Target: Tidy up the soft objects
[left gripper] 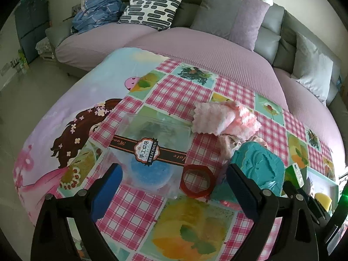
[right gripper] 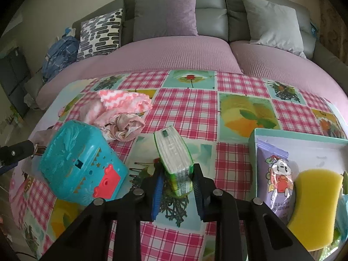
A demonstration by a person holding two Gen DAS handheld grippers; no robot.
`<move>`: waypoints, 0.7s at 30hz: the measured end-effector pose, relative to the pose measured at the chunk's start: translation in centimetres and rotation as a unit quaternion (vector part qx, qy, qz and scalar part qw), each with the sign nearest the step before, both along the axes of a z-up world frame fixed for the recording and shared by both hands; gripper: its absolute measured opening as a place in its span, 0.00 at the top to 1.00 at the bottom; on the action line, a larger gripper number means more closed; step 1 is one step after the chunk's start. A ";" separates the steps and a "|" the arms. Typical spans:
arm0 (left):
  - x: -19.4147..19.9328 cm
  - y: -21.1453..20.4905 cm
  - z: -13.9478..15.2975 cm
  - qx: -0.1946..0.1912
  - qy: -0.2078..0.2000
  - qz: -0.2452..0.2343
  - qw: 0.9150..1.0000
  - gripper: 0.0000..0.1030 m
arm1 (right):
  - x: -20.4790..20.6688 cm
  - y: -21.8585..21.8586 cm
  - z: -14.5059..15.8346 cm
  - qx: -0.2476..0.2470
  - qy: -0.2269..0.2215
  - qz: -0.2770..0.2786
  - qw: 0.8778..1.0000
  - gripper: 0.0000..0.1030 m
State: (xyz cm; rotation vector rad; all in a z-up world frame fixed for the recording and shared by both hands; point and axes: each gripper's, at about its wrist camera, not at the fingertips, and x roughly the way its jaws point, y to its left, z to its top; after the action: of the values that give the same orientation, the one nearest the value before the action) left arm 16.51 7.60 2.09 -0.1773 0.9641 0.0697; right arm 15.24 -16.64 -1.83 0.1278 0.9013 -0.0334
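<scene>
My right gripper (right gripper: 178,179) is shut on a green-edged pack of tissues (right gripper: 174,152), which tilts up off the checked tablecloth (right gripper: 184,100) between its blue pads. My left gripper (left gripper: 174,169) stands wide open, low over a clear plastic box (left gripper: 152,130) with a black label band; a blue round sponge (left gripper: 150,171) shows through the box near the fingers. A fluffy pink cloth (left gripper: 224,119) (right gripper: 126,102) and a crumpled pale cloth (right gripper: 124,126) lie behind a teal plastic case (left gripper: 258,167) (right gripper: 80,161). Nothing sits between the left fingers.
A red ring (left gripper: 196,180) lies beside the clear box. A white tray (right gripper: 304,139) at the right holds a purple packet (right gripper: 274,169) and a yellow sponge (right gripper: 313,200). Behind the table runs a sofa (right gripper: 174,54) with cushions and a blue bundle (left gripper: 97,13).
</scene>
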 end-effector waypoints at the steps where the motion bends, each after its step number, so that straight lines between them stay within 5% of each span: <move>1: 0.0 0.0 0.1 -0.003 -0.002 0.002 1.000 0.07 | -0.1 -0.1 0.1 0.002 -0.001 -0.001 1.000 0.73; 8: -0.3 0.4 0.0 -0.026 -0.006 0.021 0.999 0.07 | -0.6 -0.6 0.6 0.004 -0.001 -0.001 1.000 0.73; 12: -0.4 0.9 -0.8 -0.020 0.025 0.044 0.999 0.07 | -0.9 -0.6 0.8 0.003 -0.002 0.002 1.000 0.73; 21: -0.6 0.6 -3.7 -0.078 0.061 0.045 0.994 0.07 | -1.6 -0.2 1.9 -0.008 -0.013 0.017 1.000 0.73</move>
State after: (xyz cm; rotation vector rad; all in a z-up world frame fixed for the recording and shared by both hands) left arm 15.87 8.18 -1.61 -0.3634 1.0842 0.0892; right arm 13.66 -16.83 0.02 0.0985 0.8762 -0.0079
